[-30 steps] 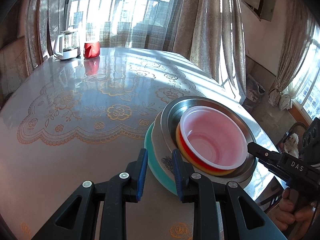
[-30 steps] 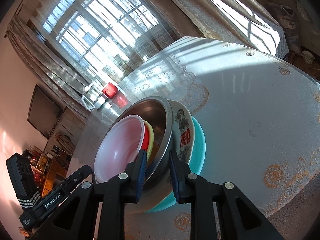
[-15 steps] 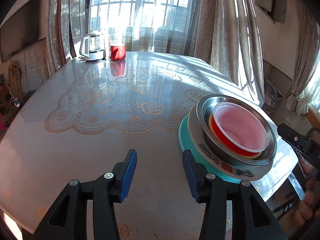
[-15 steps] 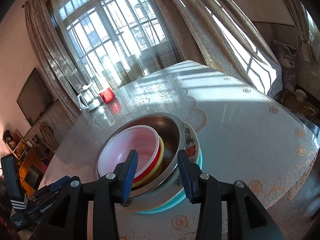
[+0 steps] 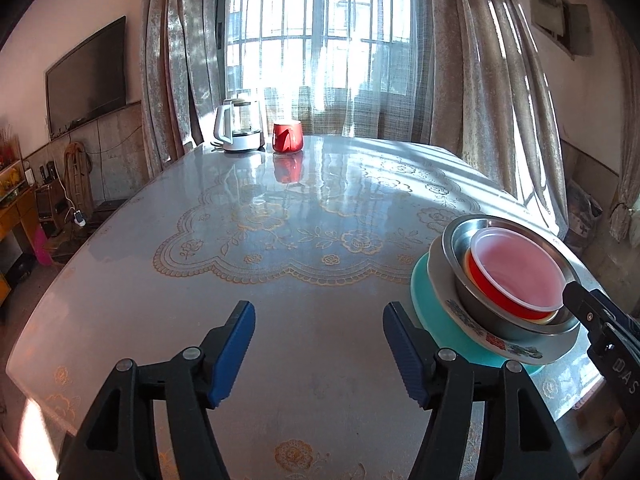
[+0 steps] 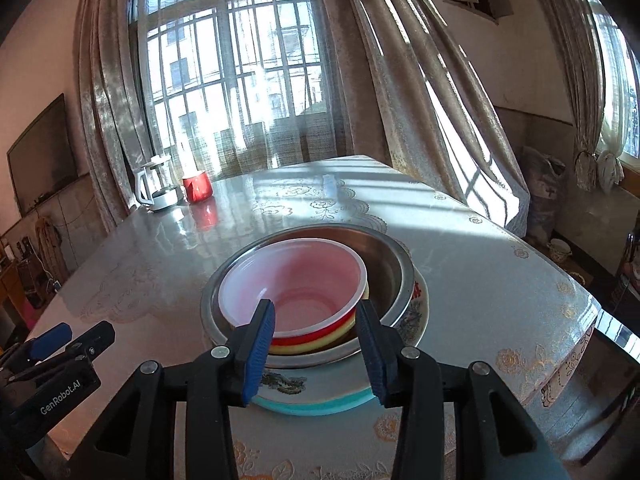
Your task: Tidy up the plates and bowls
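Both grippers are drawing back from the nested stack. Left gripper [image 5: 318,350] is spreading, empty, over the glossy lace-patterned table [image 5: 280,240]. Right gripper [image 6: 316,344] is hanging parted near the translucent pink plastic bowl [image 6: 296,280], gripping nothing.

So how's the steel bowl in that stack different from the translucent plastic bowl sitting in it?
The steel bowl is shiny grey metal; the translucent plastic bowl is pale, tinted pink by the red bowl under it. The steel bowl is wider and holds the others; the plastic bowl is smaller and lies on top, off-centre toward one side. The steel bowl rests on a patterned plate. Both are round, upright and empty.
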Available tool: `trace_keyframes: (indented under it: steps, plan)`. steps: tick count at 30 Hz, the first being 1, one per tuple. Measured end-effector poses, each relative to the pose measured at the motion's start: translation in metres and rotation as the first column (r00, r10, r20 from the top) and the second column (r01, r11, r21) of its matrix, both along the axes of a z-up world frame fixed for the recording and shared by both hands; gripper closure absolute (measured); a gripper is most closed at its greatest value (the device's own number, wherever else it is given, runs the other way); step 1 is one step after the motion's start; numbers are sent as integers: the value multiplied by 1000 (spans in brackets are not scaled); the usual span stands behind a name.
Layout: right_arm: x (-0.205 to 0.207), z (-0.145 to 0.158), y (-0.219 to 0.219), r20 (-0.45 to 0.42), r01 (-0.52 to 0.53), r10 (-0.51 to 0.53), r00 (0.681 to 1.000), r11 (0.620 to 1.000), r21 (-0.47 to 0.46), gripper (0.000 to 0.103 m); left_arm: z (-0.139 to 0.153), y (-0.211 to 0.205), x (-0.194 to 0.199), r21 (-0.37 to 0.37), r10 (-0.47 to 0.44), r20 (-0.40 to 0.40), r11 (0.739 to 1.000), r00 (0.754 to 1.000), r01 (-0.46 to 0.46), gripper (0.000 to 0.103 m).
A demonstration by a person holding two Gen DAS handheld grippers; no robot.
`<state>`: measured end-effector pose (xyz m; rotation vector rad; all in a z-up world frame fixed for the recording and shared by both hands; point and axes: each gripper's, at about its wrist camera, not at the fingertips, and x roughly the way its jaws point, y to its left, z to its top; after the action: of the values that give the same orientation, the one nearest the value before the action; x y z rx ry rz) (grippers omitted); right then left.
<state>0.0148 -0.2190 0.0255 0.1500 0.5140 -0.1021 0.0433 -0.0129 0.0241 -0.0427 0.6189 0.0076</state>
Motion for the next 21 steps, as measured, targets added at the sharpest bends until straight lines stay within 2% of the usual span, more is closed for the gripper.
trace_keyframes:
  steps: [9, 21]
  plan:
    - [-3, 0, 2, -6, 12, -12, 1000, 1000, -17, 60, -1, -9, -7, 11, -10, 9, 1000, 1000, 10, 26]
    - [-4, -1, 3, -6, 6, -6, 1000, 1000, -16, 59, 2, -21, -13, 32, -34, 29, 999, 999, 33, 21]
